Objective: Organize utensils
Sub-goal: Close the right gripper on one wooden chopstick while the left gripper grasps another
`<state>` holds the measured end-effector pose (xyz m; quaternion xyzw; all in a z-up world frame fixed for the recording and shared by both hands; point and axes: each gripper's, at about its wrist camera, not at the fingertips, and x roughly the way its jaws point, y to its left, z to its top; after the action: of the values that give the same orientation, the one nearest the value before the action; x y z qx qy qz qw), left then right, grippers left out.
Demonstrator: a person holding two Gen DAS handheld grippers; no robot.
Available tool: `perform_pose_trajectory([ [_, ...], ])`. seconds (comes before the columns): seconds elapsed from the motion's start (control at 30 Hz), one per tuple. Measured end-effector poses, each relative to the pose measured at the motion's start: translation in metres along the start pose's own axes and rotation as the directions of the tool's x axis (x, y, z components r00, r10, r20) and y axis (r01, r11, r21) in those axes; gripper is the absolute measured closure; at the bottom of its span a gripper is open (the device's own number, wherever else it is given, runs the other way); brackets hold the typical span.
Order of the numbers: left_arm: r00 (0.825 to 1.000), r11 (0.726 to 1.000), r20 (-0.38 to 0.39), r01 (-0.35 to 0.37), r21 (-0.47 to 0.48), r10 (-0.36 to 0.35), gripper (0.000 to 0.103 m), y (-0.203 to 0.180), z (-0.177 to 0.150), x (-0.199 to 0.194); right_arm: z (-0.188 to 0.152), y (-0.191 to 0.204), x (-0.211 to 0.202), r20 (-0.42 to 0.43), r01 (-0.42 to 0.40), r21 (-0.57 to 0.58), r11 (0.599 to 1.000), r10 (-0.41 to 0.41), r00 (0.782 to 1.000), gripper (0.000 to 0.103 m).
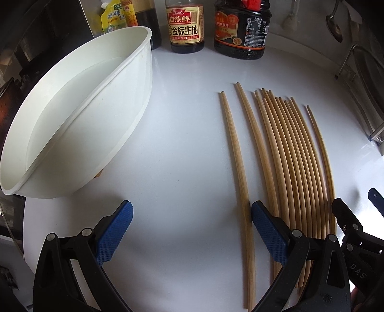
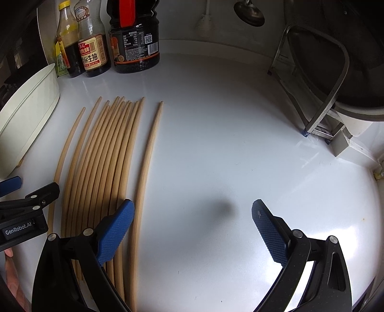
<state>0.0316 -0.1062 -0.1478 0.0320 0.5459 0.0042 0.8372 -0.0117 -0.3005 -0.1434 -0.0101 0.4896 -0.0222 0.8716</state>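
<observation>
Several bamboo chopsticks point(image 1: 288, 153) lie side by side on the white counter point(image 1: 182, 134), pointing away. One lone chopstick point(image 1: 236, 153) lies apart at their left, and another point(image 2: 150, 153) apart at their right. My left gripper point(image 1: 192, 223) is open and empty, low over the counter; its right finger point(image 1: 268, 230) is beside the lone left chopstick. My right gripper point(image 2: 193, 223) is open and empty, its left finger point(image 2: 115, 230) over the bundle point(image 2: 105, 153). A white bowl point(image 1: 79, 108) stands at the left, tilted in view.
Sauce bottles point(image 1: 184, 26) stand along the back wall, also in the right wrist view point(image 2: 134, 38). A metal rack point(image 2: 319, 84) holding a dark pot stands at the right. A ladle point(image 2: 249, 14) hangs on the wall. The bowl also shows in the right wrist view point(image 2: 28, 112).
</observation>
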Motion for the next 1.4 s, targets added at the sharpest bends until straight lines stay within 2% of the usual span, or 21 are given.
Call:
perform_pose_trajectory([
  [0.23,1.000,1.000,-0.003,-0.010,-0.001,0.010,0.006,0.006,-0.002,0.000,-0.007,0.008,-0.001,0.001,-0.018,-0.045,0.999,0.018,1.000,0.010],
  [0.33,1.000,1.000,0.007,-0.013,0.025,0.013,0.010,0.003,-0.003,-0.002,-0.008,0.007,-0.002,0.005,-0.038,-0.049,0.998,0.038,0.999,0.015],
  [0.4,1.000,0.999,0.011,0.003,0.034,-0.003,0.019,0.001,-0.003,-0.004,-0.009,0.007,-0.002,0.008,-0.057,-0.048,0.997,0.058,0.998,0.020],
  [0.53,0.999,0.997,0.030,0.009,0.082,-0.011,0.033,-0.007,-0.005,-0.010,-0.009,0.010,-0.004,0.015,-0.091,-0.049,0.995,0.092,0.996,0.039],
  [0.63,0.999,0.994,0.035,0.028,0.103,-0.032,0.047,-0.012,-0.007,-0.013,-0.009,0.011,-0.006,0.018,-0.110,-0.054,0.992,0.111,0.994,0.047],
  [0.7,0.998,0.993,0.035,0.040,0.113,-0.044,0.063,-0.015,-0.008,-0.015,-0.010,0.013,-0.007,0.020,-0.119,-0.062,0.991,0.121,0.992,0.052],
  [0.73,0.998,0.992,0.035,0.045,0.118,-0.049,0.067,-0.016,-0.008,-0.016,-0.010,0.014,-0.008,0.019,-0.125,-0.069,0.990,0.127,0.992,0.057],
  [0.8,0.998,0.991,0.032,0.050,0.124,-0.055,0.085,-0.019,-0.007,-0.015,-0.010,0.016,-0.008,0.020,-0.133,-0.078,0.988,0.135,0.991,0.065],
  [0.87,0.997,0.990,0.026,0.064,0.122,-0.068,0.094,-0.019,-0.006,-0.014,-0.010,0.016,-0.009,0.019,-0.138,-0.081,0.987,0.140,0.990,0.082],
  [0.93,0.997,0.990,0.022,0.072,0.122,-0.075,0.095,-0.019,-0.005,-0.014,-0.008,0.016,-0.009,0.017,-0.132,-0.079,0.988,0.134,0.991,0.097],
  [1.17,0.993,0.987,-0.003,0.117,0.109,-0.118,0.096,-0.014,-0.004,-0.015,-0.007,0.008,-0.010,0.000,-0.182,-0.025,0.983,0.182,0.983,0.097],
  [1.4,0.987,0.980,0.011,0.161,0.118,-0.163,0.096,-0.011,0.002,-0.034,-0.001,0.006,-0.028,0.020,-0.190,0.016,0.982,0.190,0.982,0.097],
])
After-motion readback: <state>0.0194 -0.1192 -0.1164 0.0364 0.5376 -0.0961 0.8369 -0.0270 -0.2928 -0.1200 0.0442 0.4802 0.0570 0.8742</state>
